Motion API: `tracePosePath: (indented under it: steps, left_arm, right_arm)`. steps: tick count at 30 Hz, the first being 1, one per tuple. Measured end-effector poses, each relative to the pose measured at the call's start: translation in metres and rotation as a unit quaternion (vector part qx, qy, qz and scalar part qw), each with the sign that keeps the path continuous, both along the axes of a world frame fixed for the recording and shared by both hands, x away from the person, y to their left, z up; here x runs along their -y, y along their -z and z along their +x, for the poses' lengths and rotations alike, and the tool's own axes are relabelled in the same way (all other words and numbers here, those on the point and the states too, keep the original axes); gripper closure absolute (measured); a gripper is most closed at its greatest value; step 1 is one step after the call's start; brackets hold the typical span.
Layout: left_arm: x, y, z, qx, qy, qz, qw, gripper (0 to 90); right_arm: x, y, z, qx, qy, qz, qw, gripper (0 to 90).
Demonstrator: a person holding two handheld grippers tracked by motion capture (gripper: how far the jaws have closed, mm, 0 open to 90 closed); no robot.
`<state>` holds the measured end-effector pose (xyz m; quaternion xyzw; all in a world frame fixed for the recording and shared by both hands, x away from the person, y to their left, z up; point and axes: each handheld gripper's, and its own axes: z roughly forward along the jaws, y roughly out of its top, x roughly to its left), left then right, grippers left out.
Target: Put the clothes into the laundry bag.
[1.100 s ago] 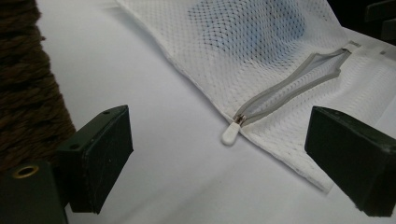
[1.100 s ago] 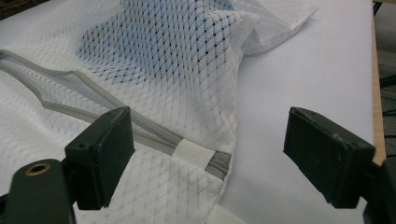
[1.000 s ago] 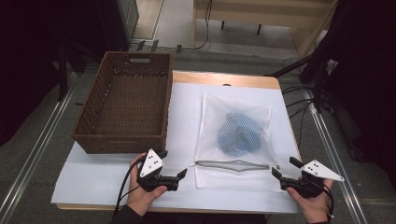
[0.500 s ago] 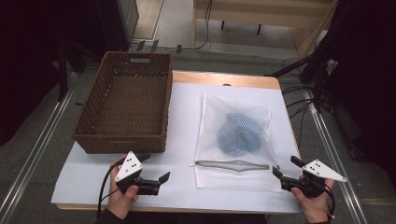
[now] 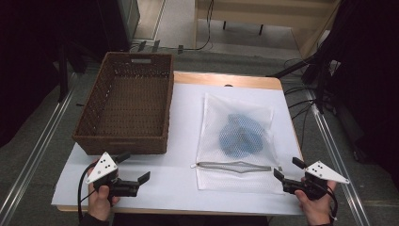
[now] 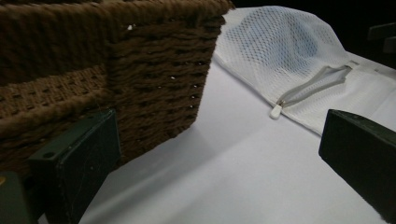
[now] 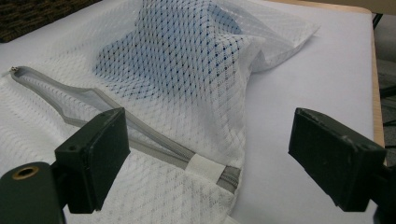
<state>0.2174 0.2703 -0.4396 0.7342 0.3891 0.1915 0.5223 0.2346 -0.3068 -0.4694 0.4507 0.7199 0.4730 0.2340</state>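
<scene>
A white mesh laundry bag [image 5: 237,141] lies flat on the white-covered table, with a blue cloth [image 5: 242,136] inside it. Its grey zipper [image 5: 233,166] runs along the near edge and gapes partly open. My left gripper [image 5: 134,167] hovers open near the basket's front corner, well left of the bag. Its jaws have just been opening wider, with nothing between them. In the left gripper view the gripper [image 6: 219,163] faces the zipper pull [image 6: 276,111]. My right gripper [image 5: 288,168] stands open at the bag's near right corner. Its view [image 7: 215,154] looks over the zipper's end tab [image 7: 201,166].
A brown wicker basket [image 5: 124,110], empty, stands on the left half of the table; its corner [image 6: 116,70] is close beside my left jaw. White sheet [image 5: 183,141] lies bare between basket and bag. Floor rails and cables run beside the table.
My left gripper has moved left, away from the zipper's left end toward the basket's front corner. The right gripper and the bag have stayed where they were.
</scene>
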Motion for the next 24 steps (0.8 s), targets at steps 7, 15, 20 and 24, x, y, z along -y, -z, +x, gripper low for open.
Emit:
tracePosePath:
  steps: [7,15,20,24]
  left_arm:
    - [-0.013,0.0,0.002,0.0,-0.013,0.001,0.9999,0.0]
    - [-0.026,0.003,0.006,-0.004,-0.026,-0.005,0.9996,0.0]
    - [-0.024,0.004,0.006,-0.003,-0.025,-0.002,0.9997,0.0]
    - [-0.02,0.007,0.01,-0.018,-0.033,0.017,0.9991,0.0]
  right_arm:
    - [0.002,0.0,-0.001,0.001,0.002,0.002,1.0,12.6]
    - [0.002,0.0,-0.001,0.001,0.0,0.002,1.0,12.6]
    - [0.002,0.0,-0.001,0.001,0.0,0.001,1.0,12.6]
    - [0.0,0.0,-0.001,-0.001,-0.002,-0.001,1.0,12.6]
